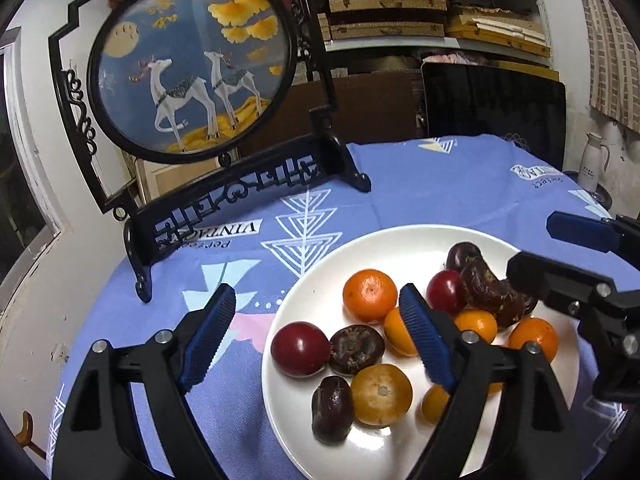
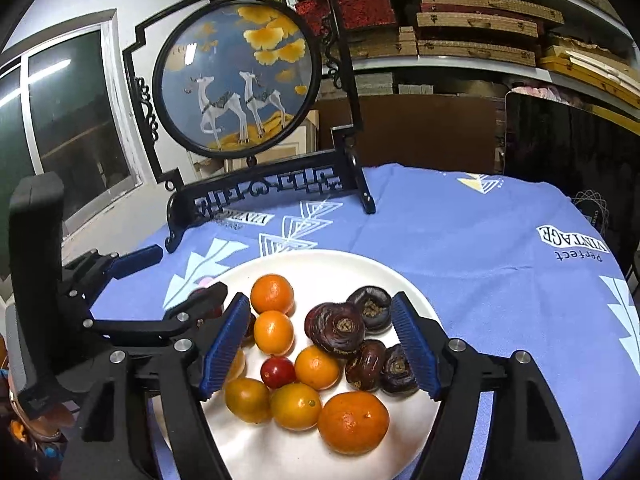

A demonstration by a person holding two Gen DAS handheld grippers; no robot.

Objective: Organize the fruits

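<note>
Behind the table (image 2: pixel 460 232) stand shelves with flat boxes (image 2: pixel 476 24) and a round framed picture of two deer (image 2: pixel 236 76). On the blue cloth (image 1: pixel 420 184) lies a white plate (image 2: pixel 280 448) with oranges (image 2: pixel 353 422), red fruits (image 1: pixel 300 349) and dark brown fruits (image 2: pixel 335 327). Both jaws stand open and hold nothing. The left gripper (image 1: pixel 316 340) hovers over the plate's left edge, a red fruit between its fingers. The right gripper (image 2: pixel 320 346) hovers above the plate's middle, several fruits between its fingers. The cloth reads "Perfect VINTAGE" (image 2: pixel 574 242).
</note>
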